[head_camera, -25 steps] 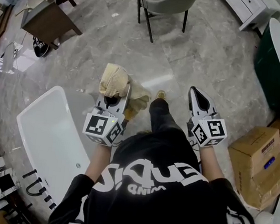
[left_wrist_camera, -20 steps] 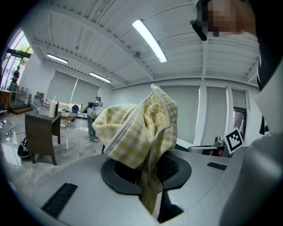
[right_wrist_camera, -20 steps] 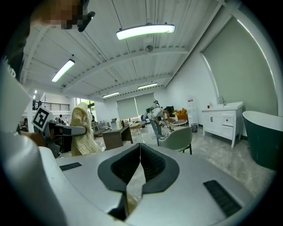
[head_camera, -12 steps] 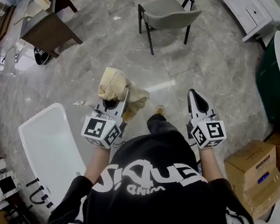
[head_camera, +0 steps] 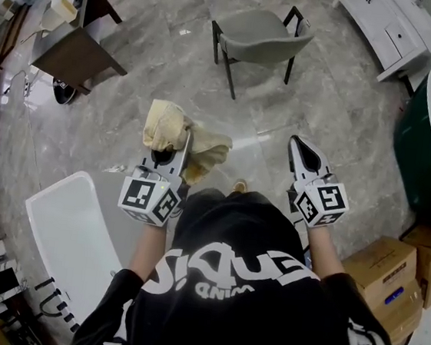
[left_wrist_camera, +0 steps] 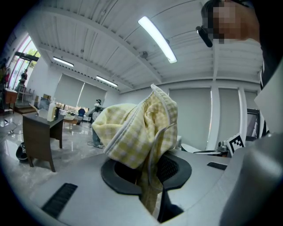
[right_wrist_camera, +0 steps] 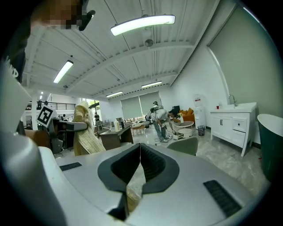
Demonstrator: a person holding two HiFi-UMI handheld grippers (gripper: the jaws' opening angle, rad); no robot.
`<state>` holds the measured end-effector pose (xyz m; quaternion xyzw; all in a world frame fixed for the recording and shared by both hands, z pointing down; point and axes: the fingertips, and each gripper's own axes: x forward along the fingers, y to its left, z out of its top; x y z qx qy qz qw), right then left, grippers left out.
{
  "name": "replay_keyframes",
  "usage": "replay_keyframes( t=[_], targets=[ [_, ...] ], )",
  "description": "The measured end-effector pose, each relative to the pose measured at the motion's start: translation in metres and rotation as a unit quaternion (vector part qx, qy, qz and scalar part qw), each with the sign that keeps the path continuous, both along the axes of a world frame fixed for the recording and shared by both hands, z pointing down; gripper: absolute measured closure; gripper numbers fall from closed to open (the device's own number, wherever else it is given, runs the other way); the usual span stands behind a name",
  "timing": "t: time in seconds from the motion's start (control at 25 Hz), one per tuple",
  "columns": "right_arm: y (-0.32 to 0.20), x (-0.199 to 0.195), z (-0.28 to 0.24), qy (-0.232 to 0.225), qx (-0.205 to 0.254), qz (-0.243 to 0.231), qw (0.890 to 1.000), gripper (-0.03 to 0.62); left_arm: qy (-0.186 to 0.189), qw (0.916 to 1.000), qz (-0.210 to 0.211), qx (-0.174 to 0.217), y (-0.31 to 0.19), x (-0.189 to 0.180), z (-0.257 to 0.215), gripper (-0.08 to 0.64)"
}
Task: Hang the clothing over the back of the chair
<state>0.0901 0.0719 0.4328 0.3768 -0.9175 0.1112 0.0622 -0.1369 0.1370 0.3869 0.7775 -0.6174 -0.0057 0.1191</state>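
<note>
A yellow checked garment (head_camera: 175,135) is bunched over the tip of my left gripper (head_camera: 173,153), which is shut on it; in the left gripper view the cloth (left_wrist_camera: 139,132) spills up out of the jaws and hangs down between them. My right gripper (head_camera: 302,147) is level beside it at the right, shut with nothing held; its jaws meet in the right gripper view (right_wrist_camera: 139,154). The grey chair (head_camera: 262,35) with black legs stands ahead on the marble floor, and its back (right_wrist_camera: 183,145) shows just past my right jaws. The garment (right_wrist_camera: 86,130) also appears at the left of that view.
A white bathtub (head_camera: 77,229) lies at the lower left, a dark wooden table (head_camera: 77,32) at the upper left. A white cabinet (head_camera: 394,30) and a dark green tub (head_camera: 427,146) line the right, with cardboard boxes (head_camera: 389,280) beside them. A person (right_wrist_camera: 160,120) bends over far off.
Both grippers have been carried forward toward the chair, which now sits lower and nearer in the head view. The garment stays clamped in the left gripper; the bathtub and boxes have slid back.
</note>
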Motion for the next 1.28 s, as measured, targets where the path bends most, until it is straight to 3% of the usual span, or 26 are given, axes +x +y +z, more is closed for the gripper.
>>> replay_keyframes(
  t=[0.6,1.28],
  targets=[
    [-0.074,-0.023,0.007,0.002,-0.008,-0.005,1.0,0.578,-0.003,1.0,-0.009,-0.003,-0.086,-0.024,0.006,0.479],
    [-0.22,-0.082,0.017,0.019,-0.014,-0.003,1.0,0.578,-0.006,0.9998,0.016,-0.015,-0.239,-0.073,0.018,0.48]
  ],
)
